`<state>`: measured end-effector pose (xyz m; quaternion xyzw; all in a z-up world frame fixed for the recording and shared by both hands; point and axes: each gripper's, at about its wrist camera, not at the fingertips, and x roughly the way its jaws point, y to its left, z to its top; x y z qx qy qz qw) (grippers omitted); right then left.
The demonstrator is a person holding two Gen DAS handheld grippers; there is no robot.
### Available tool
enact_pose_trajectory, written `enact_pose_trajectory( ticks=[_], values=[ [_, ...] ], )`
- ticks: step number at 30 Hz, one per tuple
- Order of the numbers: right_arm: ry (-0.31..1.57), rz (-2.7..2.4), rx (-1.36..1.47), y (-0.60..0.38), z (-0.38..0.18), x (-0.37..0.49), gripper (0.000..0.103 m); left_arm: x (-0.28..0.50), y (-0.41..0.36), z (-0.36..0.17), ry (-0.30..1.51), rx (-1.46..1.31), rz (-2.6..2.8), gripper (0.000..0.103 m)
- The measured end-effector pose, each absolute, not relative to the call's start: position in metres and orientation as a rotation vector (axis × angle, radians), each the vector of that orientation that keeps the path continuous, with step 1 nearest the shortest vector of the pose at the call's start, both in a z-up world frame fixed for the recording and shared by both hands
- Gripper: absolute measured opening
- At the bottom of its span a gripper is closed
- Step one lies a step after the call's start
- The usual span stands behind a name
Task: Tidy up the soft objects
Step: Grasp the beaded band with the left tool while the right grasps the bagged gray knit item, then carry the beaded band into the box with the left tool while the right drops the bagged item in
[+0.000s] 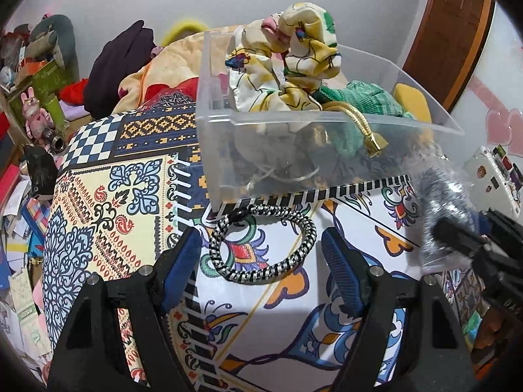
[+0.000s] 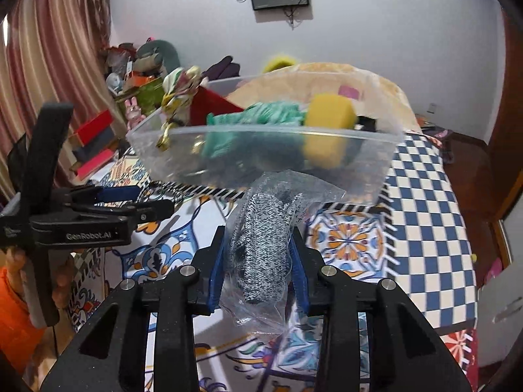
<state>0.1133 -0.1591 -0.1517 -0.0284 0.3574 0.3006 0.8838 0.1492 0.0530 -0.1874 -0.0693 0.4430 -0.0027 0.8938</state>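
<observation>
Left wrist: left gripper spread wide, grasping nothing, fingers either side of a black-and-white braided loop lying flat on the patterned bedspread. Can't tell if the pads touch it. Clear plastic bin sits just beyond the loop, holding a floral cloth piled above the rim at left, green knit fabric, yellow sponge at right, and a gold-tipped cord. Right gripper enters from the right edge with a bagged item.

Right wrist: right gripper clenched on a clear plastic bag with grey speckled knit inside, held just near of the bin. Left gripper visible at left, low over the bedspread.
</observation>
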Motion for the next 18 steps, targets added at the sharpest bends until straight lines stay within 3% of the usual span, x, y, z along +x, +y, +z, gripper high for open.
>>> enact_pose_trajectory(
  ticks=[5, 10, 15, 18],
  values=[
    [0.727, 0.62, -0.055, -0.165, -0.147, 0.11, 0.033, 0.143, 0.05, -0.187, 0.892, -0.114, -0.002, 0.057],
    [0.719, 0.621, -0.059, -0.164, -0.145, 0.108, 0.033, 0.128, 0.046, -0.186, 0.88, -0.086, -0.014, 0.032],
    [0.712, 0.624, -0.061, -0.161, -0.141, 0.107, 0.032, 0.11, 0.042, -0.184, 0.872, -0.093, -0.03, 0.023],
    [0.697, 0.621, -0.059, -0.163, -0.135, 0.106, 0.032, 0.098, 0.038, -0.175, 0.847, -0.093, -0.041, 0.023]
  ],
)
